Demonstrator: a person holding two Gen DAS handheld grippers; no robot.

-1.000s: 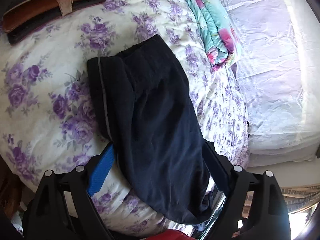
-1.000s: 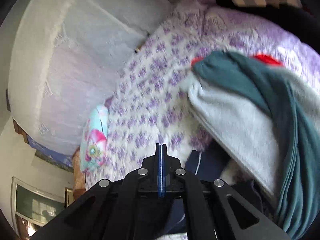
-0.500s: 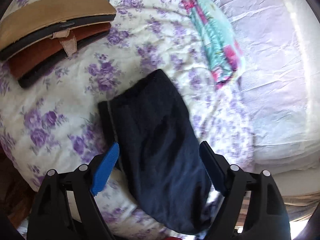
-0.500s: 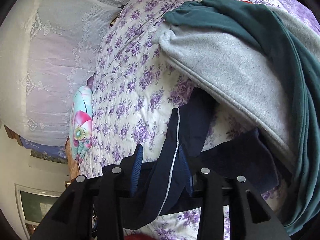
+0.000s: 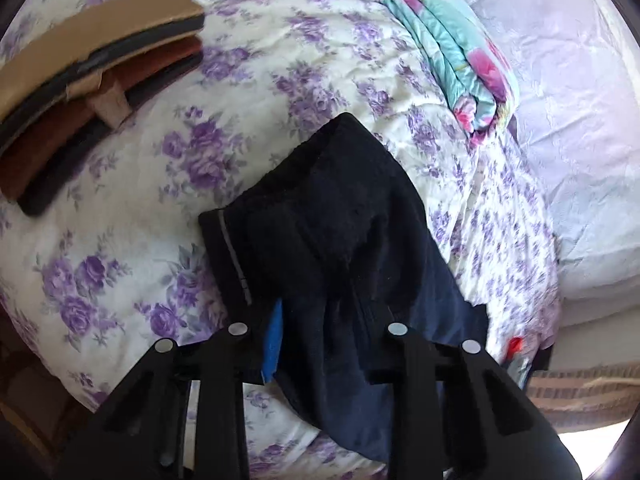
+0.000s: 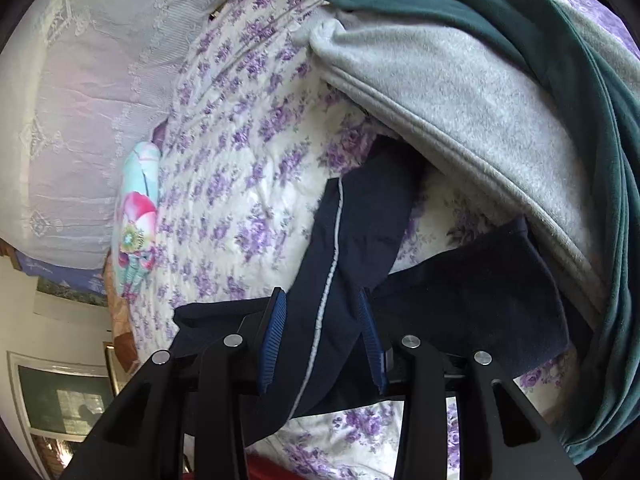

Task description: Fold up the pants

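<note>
Dark navy pants (image 5: 340, 220) with a thin pale side stripe lie rumpled on the floral bedspread (image 5: 120, 260). My left gripper (image 5: 320, 332) is at their near end. Its jaws are closing, with a bunch of the fabric between them. Its blue pad (image 5: 273, 340) presses the cloth, and the other fingertip is hidden under it. In the right wrist view a striped leg (image 6: 352, 240) runs down between the pads of my right gripper (image 6: 322, 332). They squeeze it from both sides. More of the pants spreads on either side of that gripper.
A stack of tan and brown flat cushions (image 5: 92, 80) lies at the far left. A folded turquoise floral quilt (image 5: 452, 52) sits beside a white lace cover (image 5: 580, 140). A grey and dark green pile (image 6: 460, 92) overlaps the pants. The bed's edge is near both grippers.
My left jaws went from wide apart to closed on the pants' near end. My right gripper went from shut to parted and sank onto the striped leg.
</note>
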